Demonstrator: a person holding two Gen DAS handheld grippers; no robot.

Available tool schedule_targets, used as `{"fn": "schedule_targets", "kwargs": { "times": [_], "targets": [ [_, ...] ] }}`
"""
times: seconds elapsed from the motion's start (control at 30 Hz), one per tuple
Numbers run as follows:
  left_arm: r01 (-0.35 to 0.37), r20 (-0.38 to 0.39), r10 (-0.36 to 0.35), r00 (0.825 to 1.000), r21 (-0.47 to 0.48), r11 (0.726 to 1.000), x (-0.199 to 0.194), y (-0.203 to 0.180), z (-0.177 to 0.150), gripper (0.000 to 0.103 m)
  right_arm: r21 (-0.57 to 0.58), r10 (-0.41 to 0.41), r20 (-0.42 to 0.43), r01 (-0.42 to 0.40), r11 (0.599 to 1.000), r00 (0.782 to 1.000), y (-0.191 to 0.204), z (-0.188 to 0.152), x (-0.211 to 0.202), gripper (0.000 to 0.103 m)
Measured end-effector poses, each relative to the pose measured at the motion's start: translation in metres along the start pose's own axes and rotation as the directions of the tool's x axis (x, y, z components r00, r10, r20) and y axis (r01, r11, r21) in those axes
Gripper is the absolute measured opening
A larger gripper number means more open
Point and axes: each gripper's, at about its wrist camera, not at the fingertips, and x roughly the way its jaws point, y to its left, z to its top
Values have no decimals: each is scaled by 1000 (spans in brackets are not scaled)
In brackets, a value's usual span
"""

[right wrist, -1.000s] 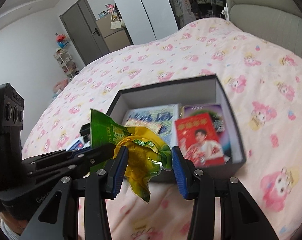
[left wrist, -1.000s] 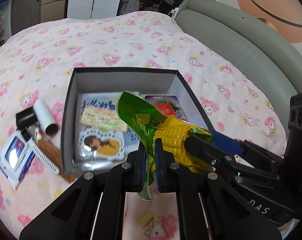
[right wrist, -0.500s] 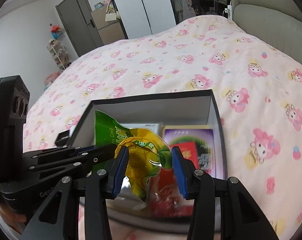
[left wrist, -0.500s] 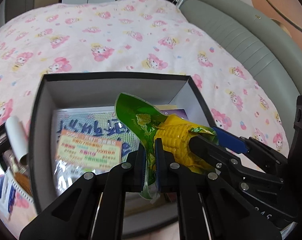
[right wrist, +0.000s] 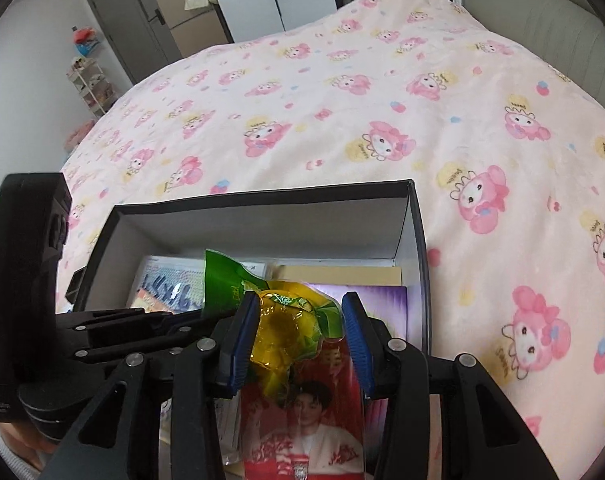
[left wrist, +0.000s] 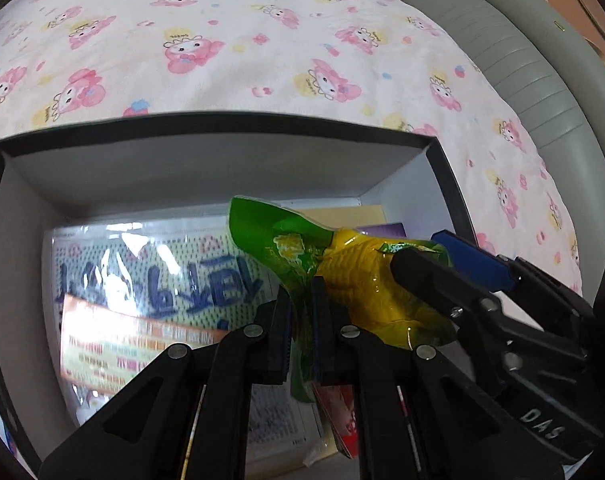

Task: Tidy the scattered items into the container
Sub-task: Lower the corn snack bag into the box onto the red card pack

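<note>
Overhead, two tools [left wrist: 300, 312] [right wrist: 298, 334], one corn packet [left wrist: 354, 280], one box [left wrist: 222, 172]

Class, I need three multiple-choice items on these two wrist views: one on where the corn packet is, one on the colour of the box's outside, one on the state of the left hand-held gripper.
1. Where is the corn packet?
A. lying on the blanket
B. held above the open box
C. on the headboard

2. What colour is the box outside?
A. black
B. red
C. pink

3. What is the left hand-held gripper doing?
A. hanging wide open
B. resting on the blanket
C. pinching the packet's green edge

Answers: 1 B, the packet hangs over the box's contents between both grippers, with the right hand-held gripper around its yellow end; 2 A, the rim is black; 3 C, its pads meet on the green film.
</note>
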Motion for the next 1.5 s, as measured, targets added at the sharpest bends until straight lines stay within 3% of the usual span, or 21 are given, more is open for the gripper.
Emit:
{"fn": "schedule_targets", "kwargs": {
  "times": [0.17, 0.23, 0.37, 0.47, 0.67, 0.8, 0.9, 1.2, 1.5],
  "targets": [
    [-1, 10, 2, 1000, -36, 999, 8, 9, 14, 10, -11, -63, 35, 63, 998, 997, 1, 9, 7, 40],
    [11, -10, -11, 1000, -60, 998, 11, 14, 16, 17, -22, -74, 51, 75, 997, 996, 1, 12, 7, 40],
    [34, 28, -33, 999, -50, 998, -2, 17, 13, 23, -19, -16, 97, 18, 1000, 995, -4, 8, -8, 40],
    [59, 64, -56, 996, -47, 997, -15, 16, 7, 25, -42, -77, 159, 84, 996, 984, -4, -1, -25, 40],
    [46, 49, -47, 998, 34, 998, -23, -3, -8, 25, -80, -95, 94, 103, 992, 991, 1, -14, -31, 40],
    [3, 25, -4, 1000, 71, 997, -15, -8, -13, 25, -69, -133, 4, 133, 989, 991, -1, -19, -13, 40],
    [-22, -4, 22, 1000, 83, 996, -5, -8, -10, 23, -33, -112, -42, 111, 993, 993, -7, -19, 2, 40],
    [-29, -27, 30, 999, 29, 999, 12, 4, 10, 23, -13, -104, -19, 103, 995, 994, -7, -5, 17, 40],
    [1, 35, -2, 999, 51, 999, -23, -1, 3, 26, -4, -107, 88, 108, 994, 990, 7, -13, -15, 40]
  ]
}}
